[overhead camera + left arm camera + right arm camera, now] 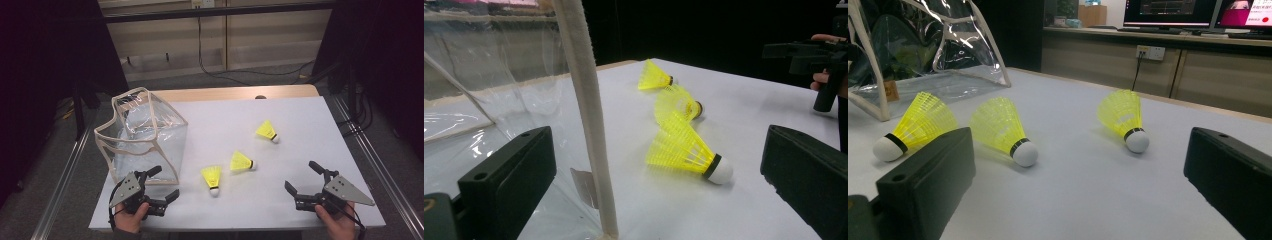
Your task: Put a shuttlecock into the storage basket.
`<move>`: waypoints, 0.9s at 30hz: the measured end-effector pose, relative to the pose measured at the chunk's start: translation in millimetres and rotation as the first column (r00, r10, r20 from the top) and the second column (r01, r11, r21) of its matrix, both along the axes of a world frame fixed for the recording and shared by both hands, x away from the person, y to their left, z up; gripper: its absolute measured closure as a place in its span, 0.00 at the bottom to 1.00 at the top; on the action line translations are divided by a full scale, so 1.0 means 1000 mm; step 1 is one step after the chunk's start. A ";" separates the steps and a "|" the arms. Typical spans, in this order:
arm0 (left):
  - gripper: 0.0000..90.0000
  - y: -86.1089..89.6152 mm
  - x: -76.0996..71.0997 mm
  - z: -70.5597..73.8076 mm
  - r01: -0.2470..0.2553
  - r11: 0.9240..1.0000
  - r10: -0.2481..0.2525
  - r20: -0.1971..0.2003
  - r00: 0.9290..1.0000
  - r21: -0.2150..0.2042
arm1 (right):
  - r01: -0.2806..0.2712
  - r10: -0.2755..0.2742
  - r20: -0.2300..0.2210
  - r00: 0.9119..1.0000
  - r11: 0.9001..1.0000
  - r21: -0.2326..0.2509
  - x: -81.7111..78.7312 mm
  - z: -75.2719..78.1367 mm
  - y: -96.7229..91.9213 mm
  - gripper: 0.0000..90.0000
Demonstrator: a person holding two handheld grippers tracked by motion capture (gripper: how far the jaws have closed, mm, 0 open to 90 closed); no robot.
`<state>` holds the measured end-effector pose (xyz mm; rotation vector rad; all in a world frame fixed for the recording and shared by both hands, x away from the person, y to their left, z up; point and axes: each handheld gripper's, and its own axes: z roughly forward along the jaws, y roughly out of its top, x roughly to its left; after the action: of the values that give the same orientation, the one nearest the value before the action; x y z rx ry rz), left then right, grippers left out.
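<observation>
Three yellow shuttlecocks lie on the white table [300, 125], none of them touched by either gripper. Seen from the high view, the nearest shuttlecock [212, 177] rests on its side near the front middle of the table, its white cork pointing toward the person. The middle shuttlecock [241, 162] lies just beyond it and slightly to the right, cork pointing right. The far shuttlecock [266, 131] lies farther back and to the right again, well apart from the other two.

To the left stands a clear plastic bag [145, 135] with a cream fabric trim, open at the top and upright on the table.

The left gripper [167, 184] is held in the person's left hand at the front left of the table, right against the bag's front corner. Its jaws are spread wide with nothing gripped. In the left gripper view the bag's cream edge [589, 120] rises between the two jaws, though neither jaw presses on it, and the nearest shuttlecock [689, 152] lies ahead, closer to the right-hand jaw, with the other two lined up behind it.

The right gripper [303, 176] is held in the person's right hand at the front right of the table, jaws likewise spread wide and empty. In the right gripper view the middle shuttlecock [1004, 129] lies ahead just past the left-hand jaw, the nearest one [915, 125] sits partly behind that jaw, and the far shuttlecock [1126, 116] lies ahead in the gap between the jaws.
</observation>
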<state>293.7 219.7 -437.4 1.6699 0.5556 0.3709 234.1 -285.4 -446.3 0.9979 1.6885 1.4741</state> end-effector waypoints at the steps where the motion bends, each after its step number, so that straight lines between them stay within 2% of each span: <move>1: 0.01 0.000 0.000 0.000 0.001 1.000 -0.001 0.001 1.000 0.002 | 0.000 0.000 0.003 1.000 1.000 0.000 0.000 0.000 -0.001 0.00; 11: 0.01 -0.004 -0.003 0.000 0.014 1.000 -0.014 -0.006 1.000 -0.002 | -0.005 0.005 0.003 1.000 1.000 0.001 0.002 0.000 -0.001 0.00; 14: 0.01 -0.006 -0.003 0.000 0.020 1.000 -0.021 -0.022 1.000 -0.009 | -0.007 0.007 0.004 1.000 1.000 0.001 0.002 0.000 0.000 0.00; 27: 0.02 -0.021 -0.007 0.002 0.071 0.997 -0.070 -0.025 0.997 0.022 | -0.007 0.007 0.005 1.000 1.000 0.003 0.001 0.001 0.000 0.00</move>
<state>286.9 198.7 -435.7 1.7135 0.5105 0.3075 235.1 -285.1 -445.7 0.9902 1.6879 1.4834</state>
